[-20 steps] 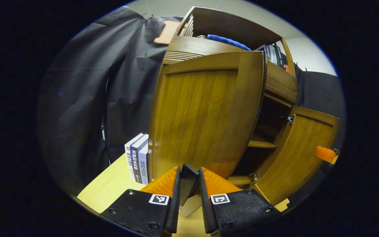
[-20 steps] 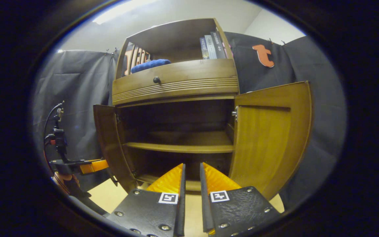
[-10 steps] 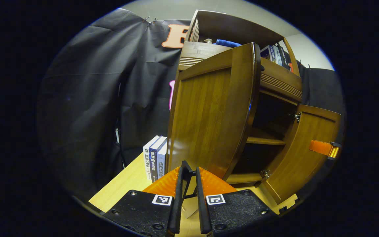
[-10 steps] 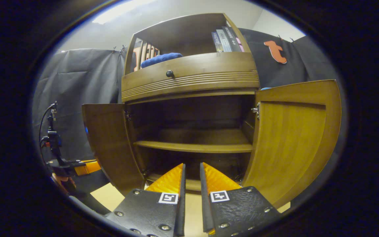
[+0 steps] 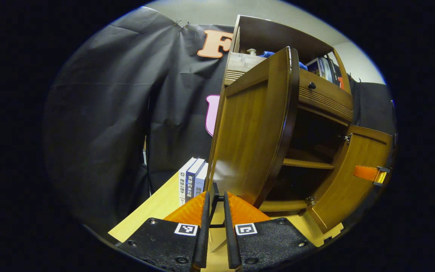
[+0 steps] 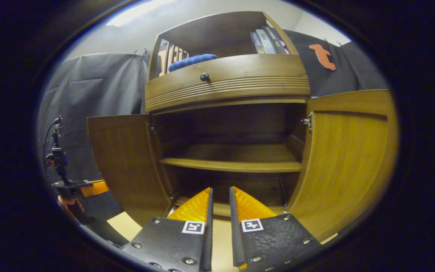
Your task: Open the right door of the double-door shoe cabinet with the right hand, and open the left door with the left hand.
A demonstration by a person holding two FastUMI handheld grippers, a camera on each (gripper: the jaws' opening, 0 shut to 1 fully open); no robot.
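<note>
A: Both brown wooden cabinet doors stand open, left door (image 6: 127, 166) and right door (image 6: 347, 158).

B: The left gripper (image 5: 214, 200) pinches the left door's small dark handle; the right gripper (image 6: 219, 196) is nearly together, empty. Letting go looks next.

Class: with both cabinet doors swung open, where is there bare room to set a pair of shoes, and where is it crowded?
Free: the inner shelf and the floor of the cabinet below it, between the left door and right door. Crowded: the top shelf, with a blue cloth and books.
</note>
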